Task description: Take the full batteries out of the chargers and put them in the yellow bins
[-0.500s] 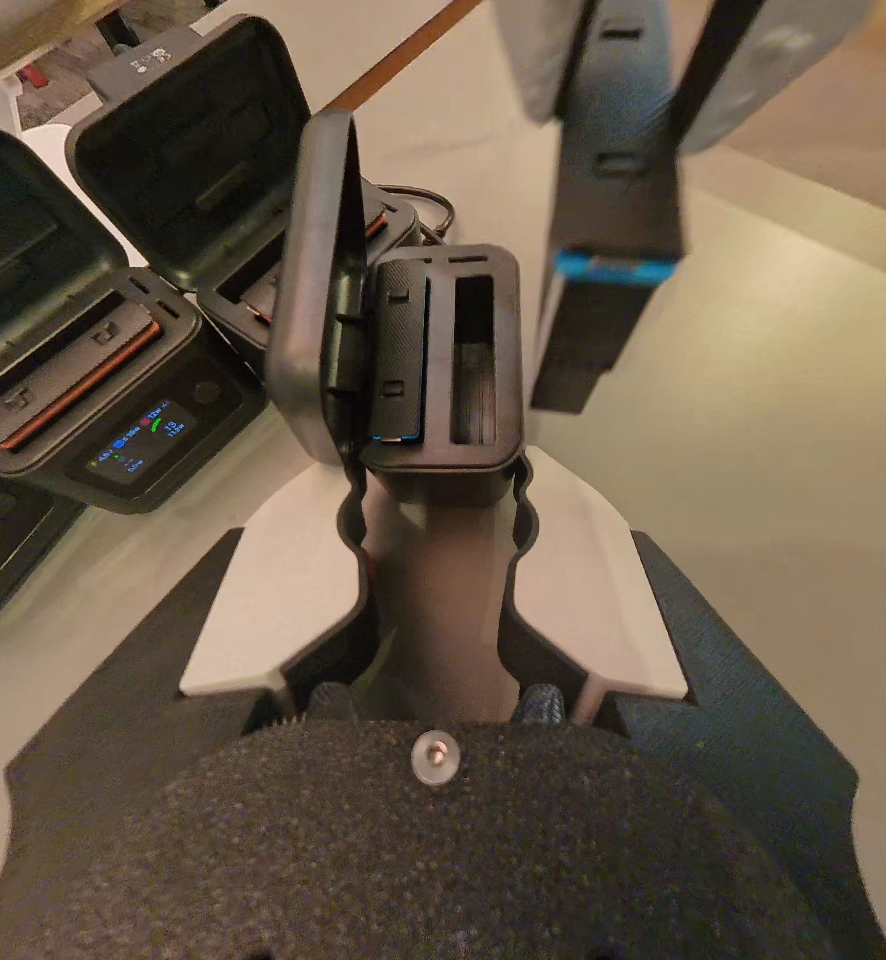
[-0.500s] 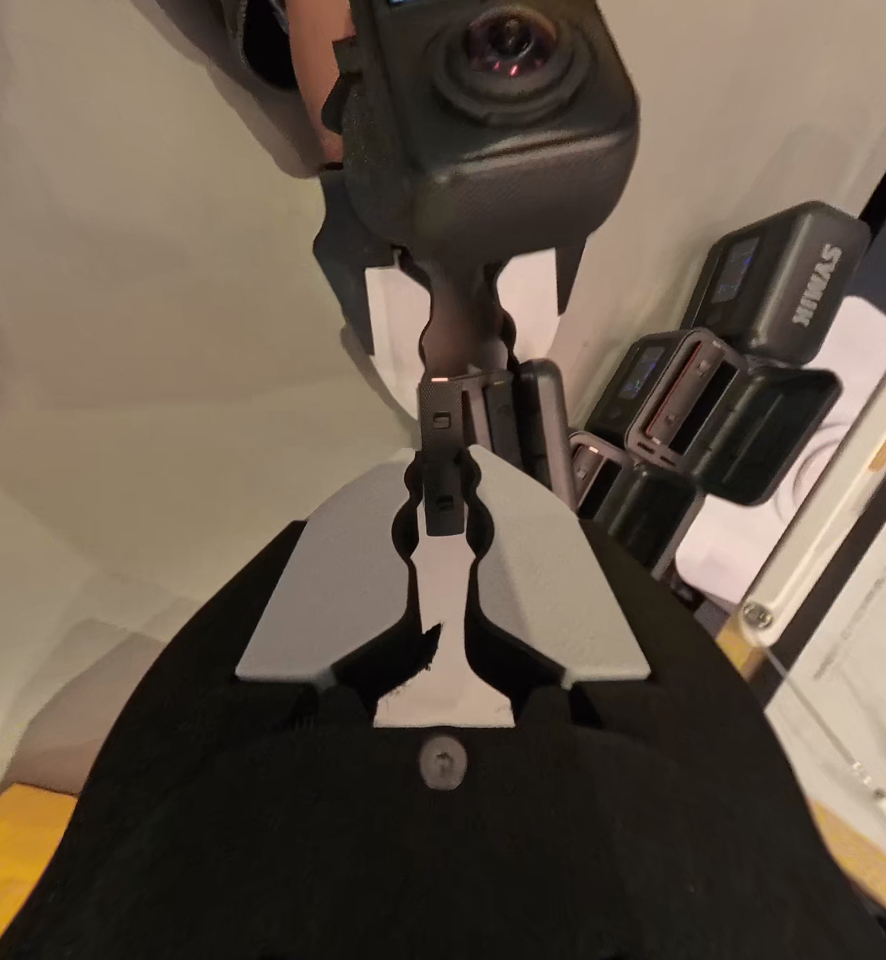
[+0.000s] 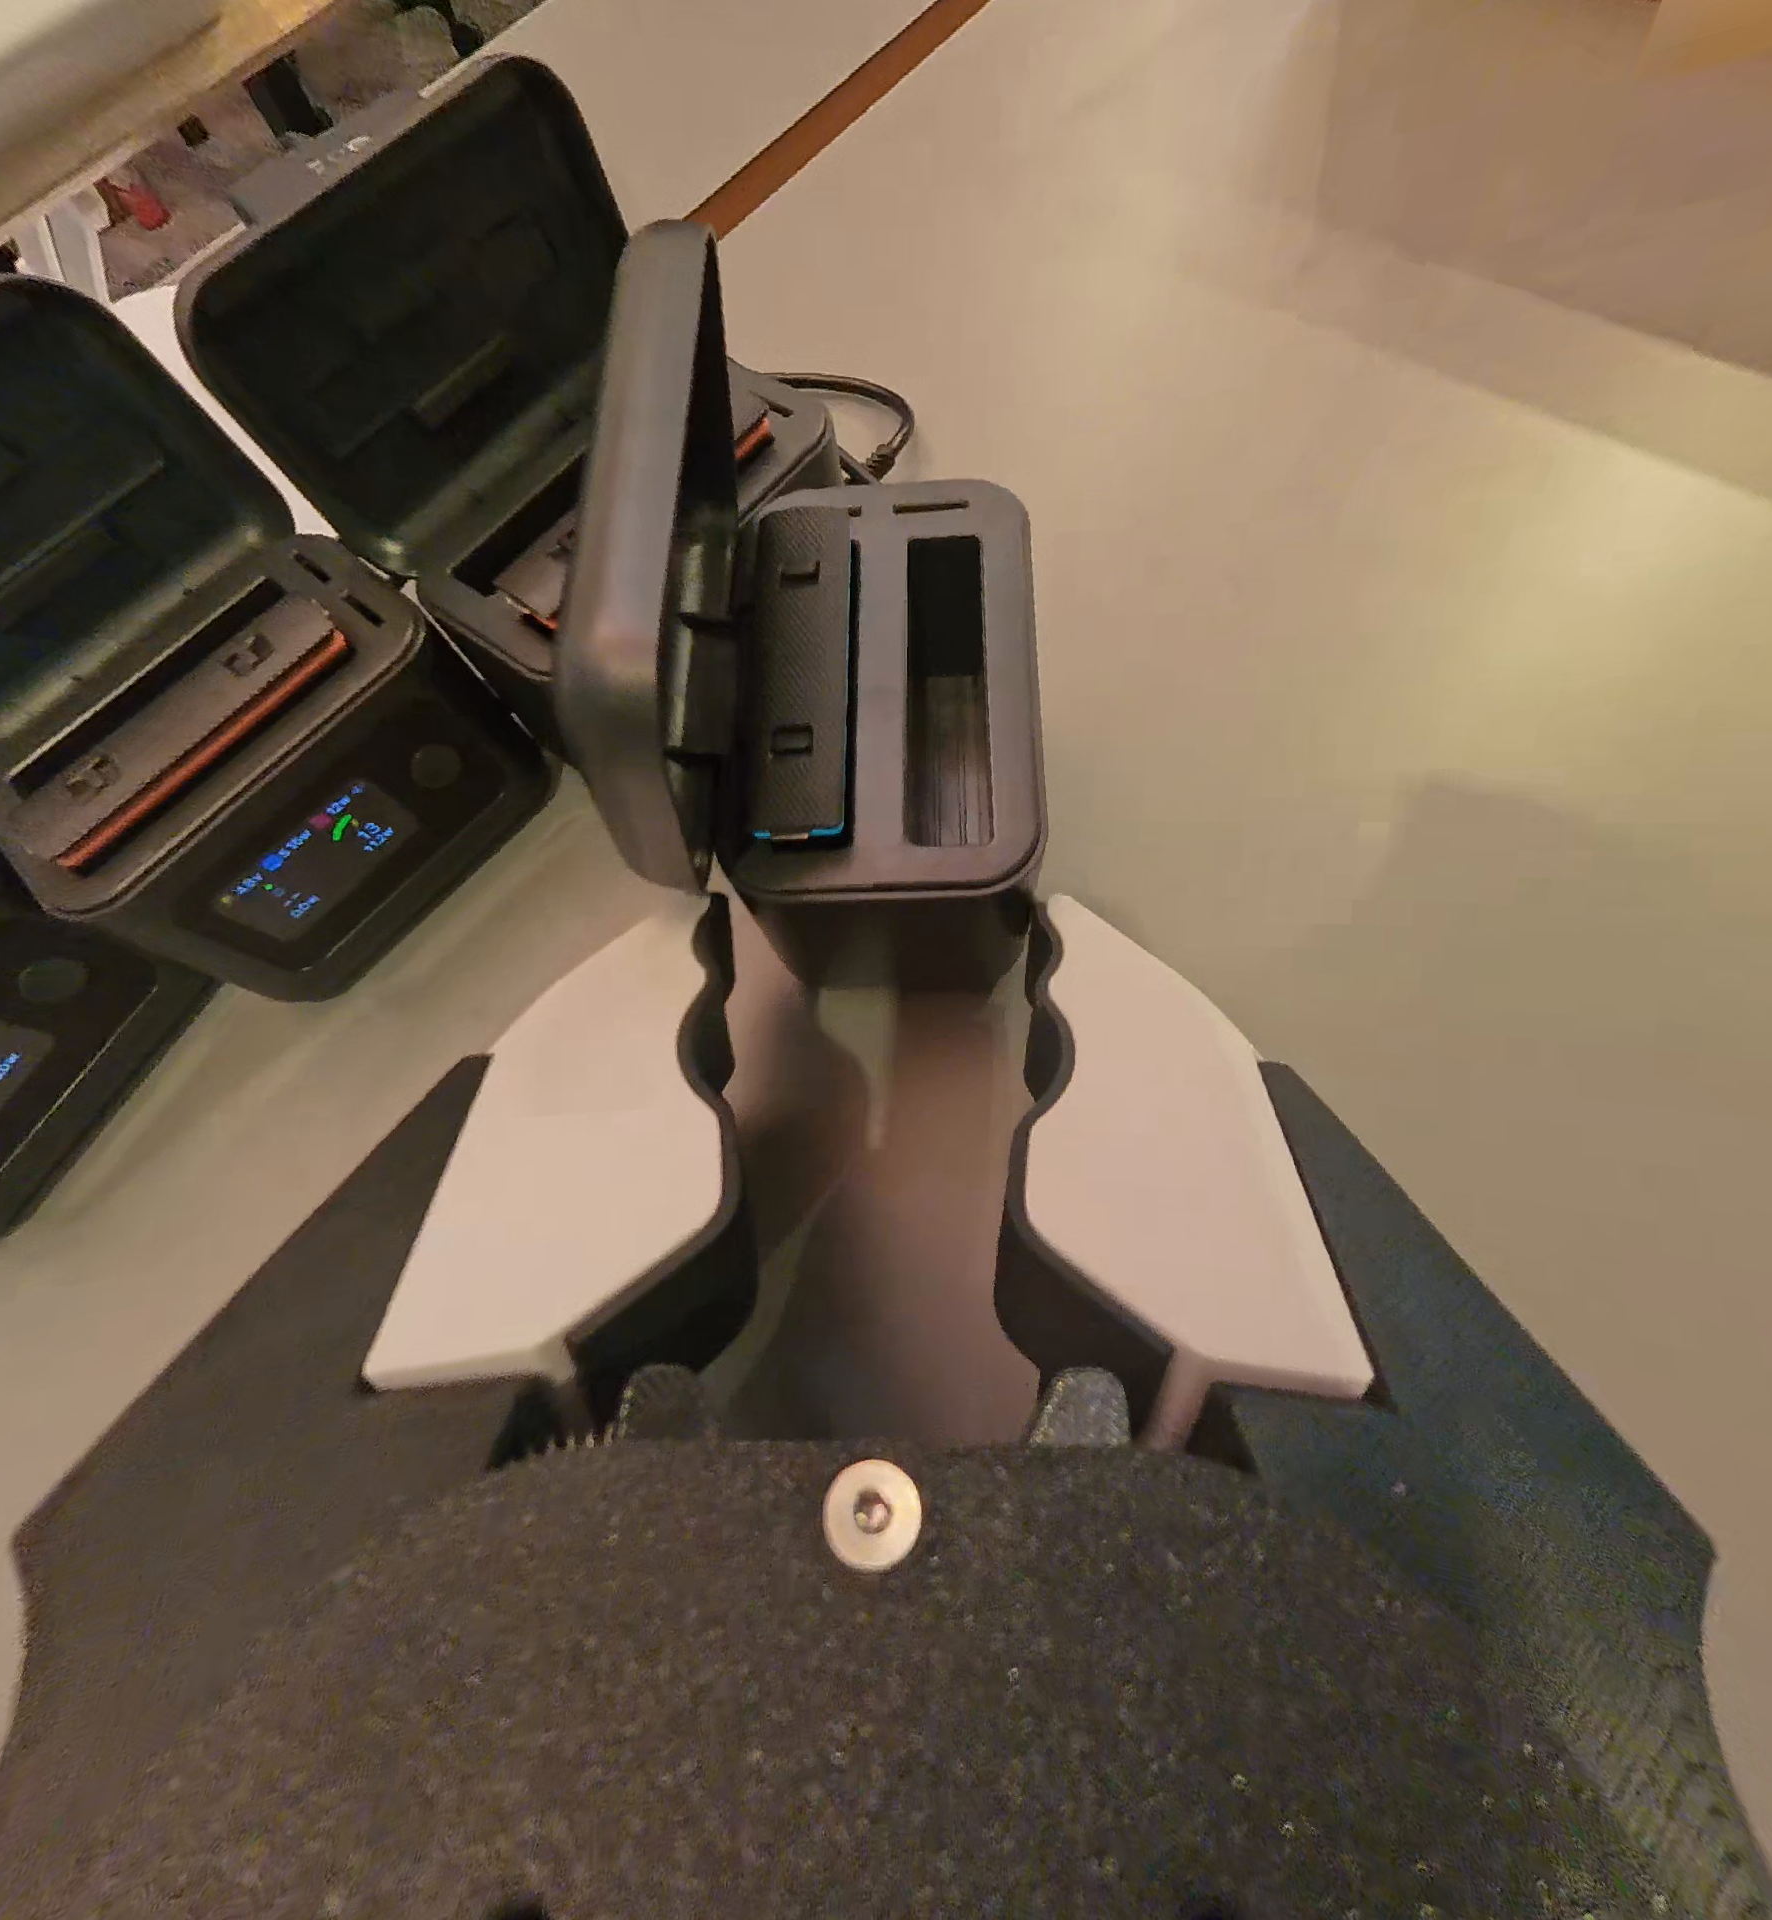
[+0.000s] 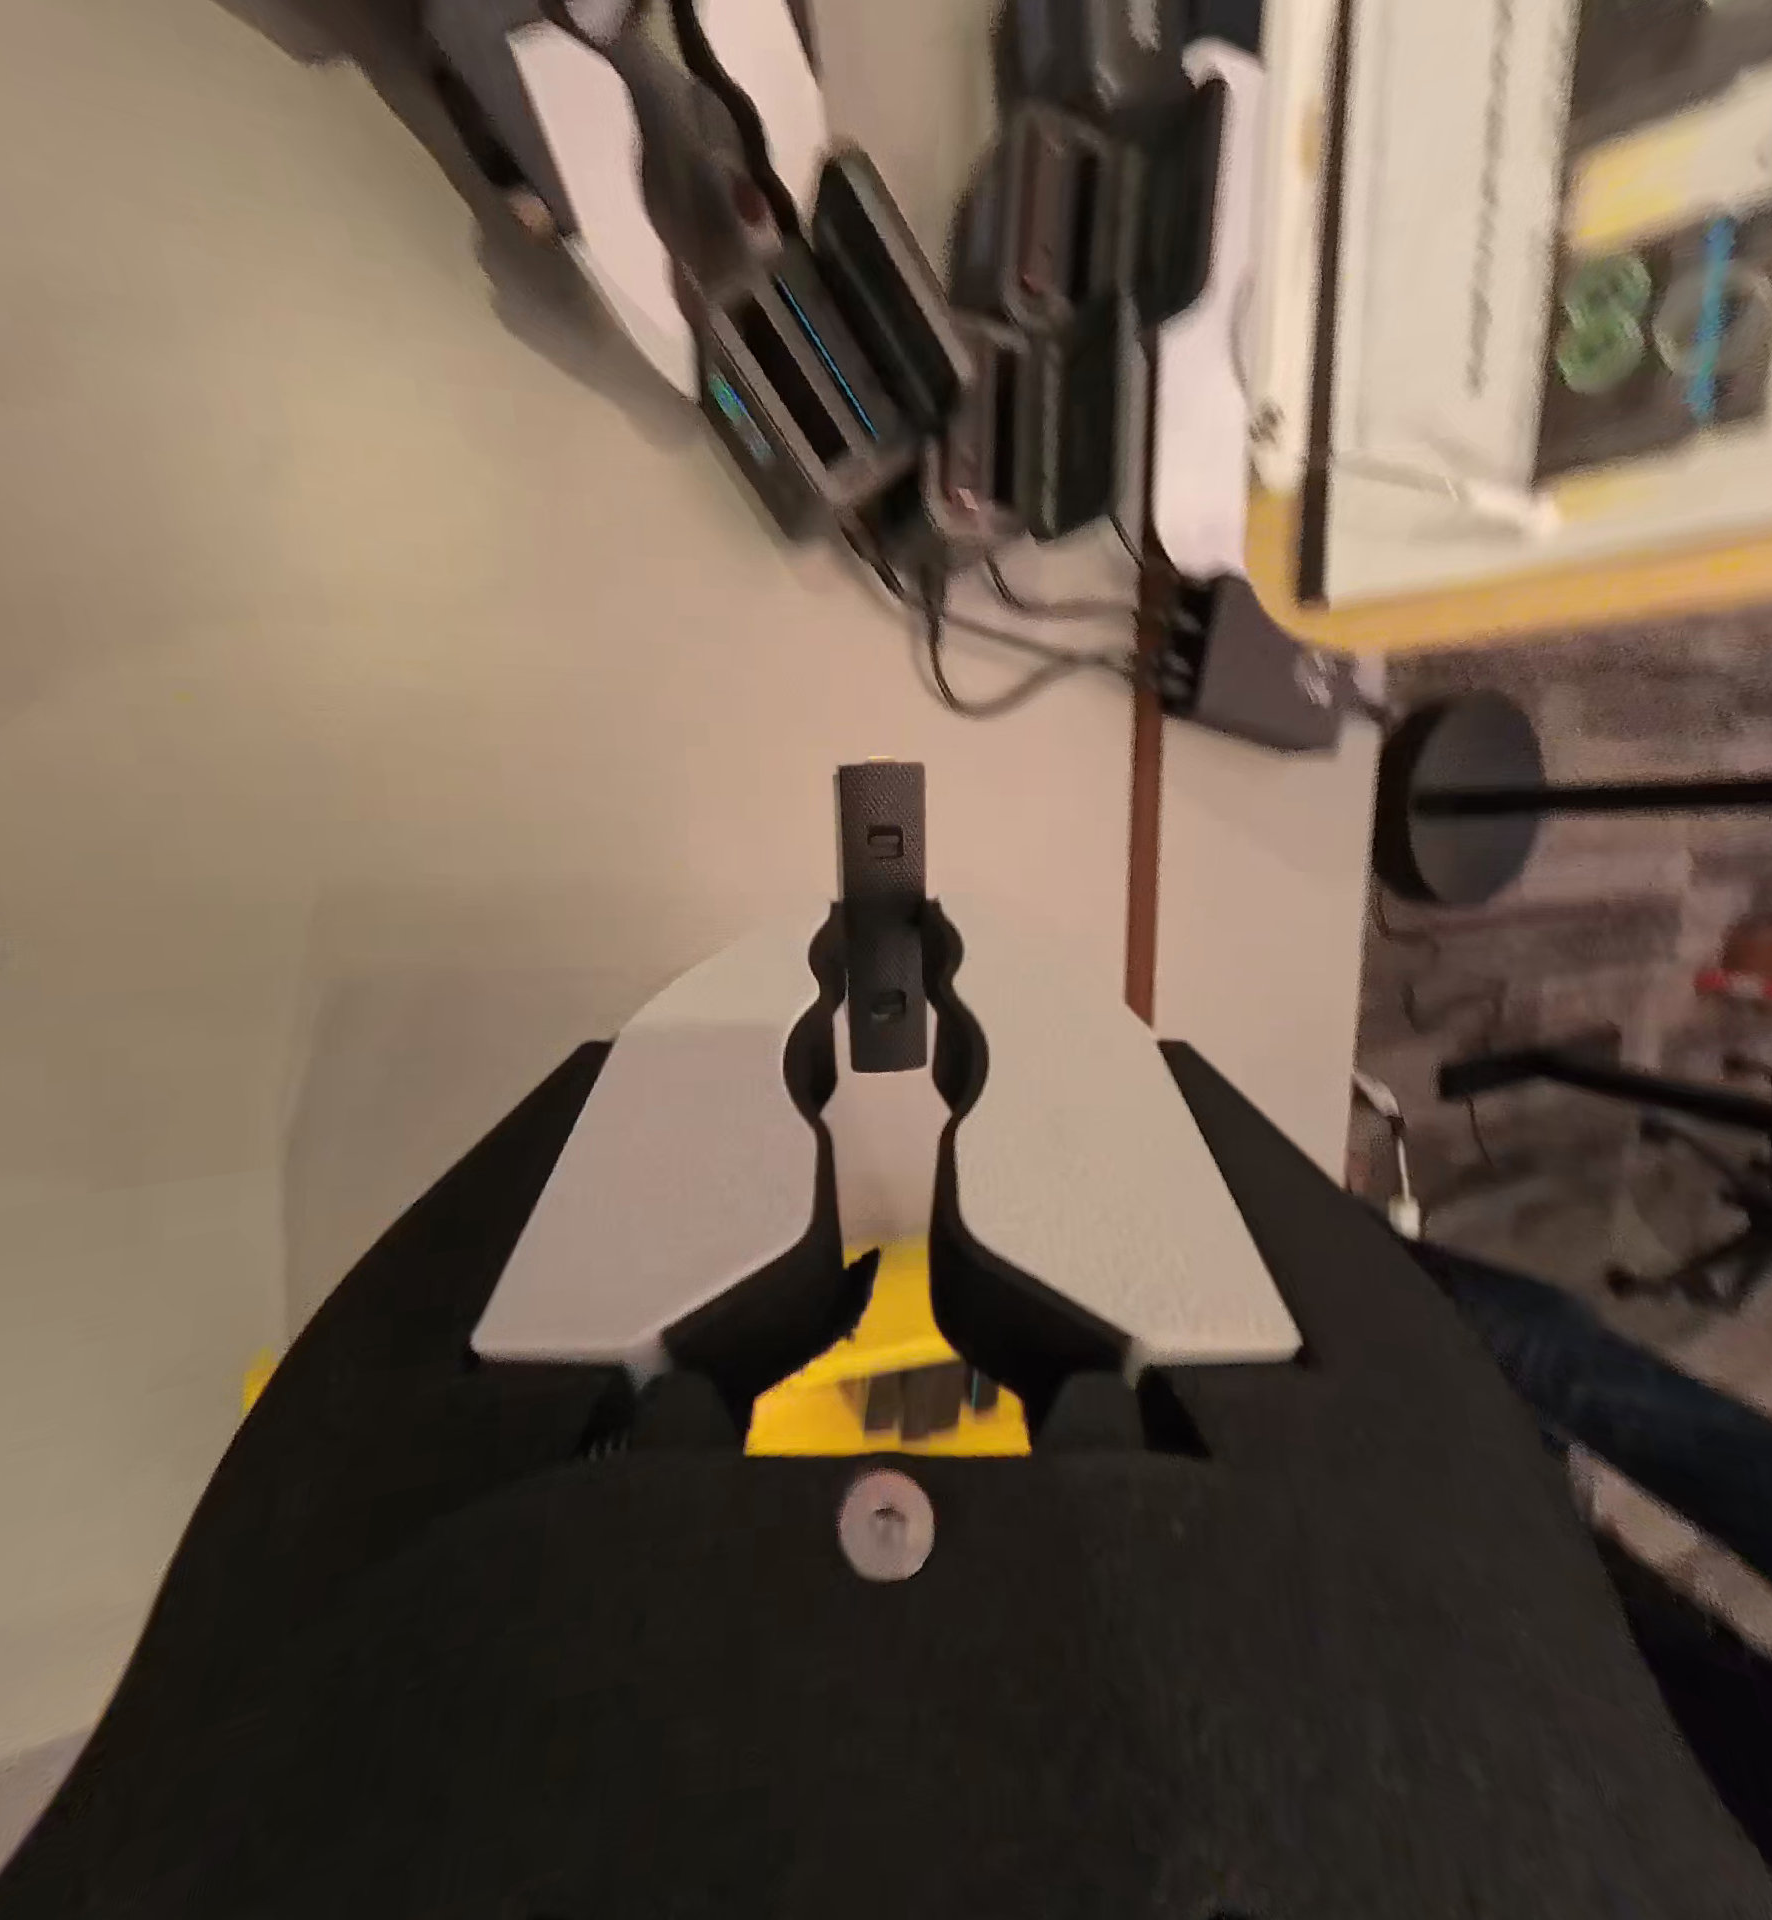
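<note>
One battery (image 4: 883,925) clamped in right fingers (image 4: 939,951), left fingers (image 3: 1048,961) clamped on charger (image 3: 887,707), one battery inside

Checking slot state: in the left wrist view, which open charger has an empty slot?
The charger clamped in the left gripper: its right slot is empty, and a blue-edged battery fills the left. The two lidded chargers on the left show orange-edged batteries.

Ahead and to the right of the left claw (image 3: 877,914), bare table (image 3: 1381,727) lies open. Its jaws are filled by an open charger (image 3: 887,883), lid (image 3: 643,561) upright on the left. Further left, more open chargers (image 3: 238,748) crowd together, blocking passage. Cables (image 4: 1007,644) trail near the table's edge.
</note>
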Motion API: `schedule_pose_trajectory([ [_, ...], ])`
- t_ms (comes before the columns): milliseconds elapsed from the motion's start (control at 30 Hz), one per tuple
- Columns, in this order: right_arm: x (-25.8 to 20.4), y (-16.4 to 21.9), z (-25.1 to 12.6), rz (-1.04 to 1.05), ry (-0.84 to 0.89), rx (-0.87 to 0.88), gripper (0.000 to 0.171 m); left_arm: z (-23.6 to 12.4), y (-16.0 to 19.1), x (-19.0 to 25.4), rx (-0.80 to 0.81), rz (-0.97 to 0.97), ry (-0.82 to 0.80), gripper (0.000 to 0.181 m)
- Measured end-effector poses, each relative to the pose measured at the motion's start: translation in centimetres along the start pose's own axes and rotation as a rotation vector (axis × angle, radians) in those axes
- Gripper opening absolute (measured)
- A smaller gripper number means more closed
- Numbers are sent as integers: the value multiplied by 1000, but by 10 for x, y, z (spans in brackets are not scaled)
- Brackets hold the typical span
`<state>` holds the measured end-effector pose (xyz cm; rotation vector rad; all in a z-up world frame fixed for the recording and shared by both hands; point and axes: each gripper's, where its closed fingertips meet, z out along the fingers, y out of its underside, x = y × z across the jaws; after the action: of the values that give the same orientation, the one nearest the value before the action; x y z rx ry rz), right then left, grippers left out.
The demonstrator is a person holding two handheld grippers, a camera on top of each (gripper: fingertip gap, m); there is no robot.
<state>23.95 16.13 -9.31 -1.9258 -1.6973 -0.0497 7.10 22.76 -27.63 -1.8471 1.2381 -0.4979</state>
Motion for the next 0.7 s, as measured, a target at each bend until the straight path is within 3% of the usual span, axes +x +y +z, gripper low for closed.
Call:
schedule_pose_trajectory([
  [200,22,123,-50,179,136,-233,14,0,0,0,4,14,-10,53],
  [367,1,212,-32,288,93,-359,14,0,0,0,6,23,-19,53],
  [500,-17,245,9,293,38,-395,14,0,0,0,10,33,-26,53],
  [700,-23,262,49,260,-22,-423,14,0,0,0,8,41,-32,52],
])
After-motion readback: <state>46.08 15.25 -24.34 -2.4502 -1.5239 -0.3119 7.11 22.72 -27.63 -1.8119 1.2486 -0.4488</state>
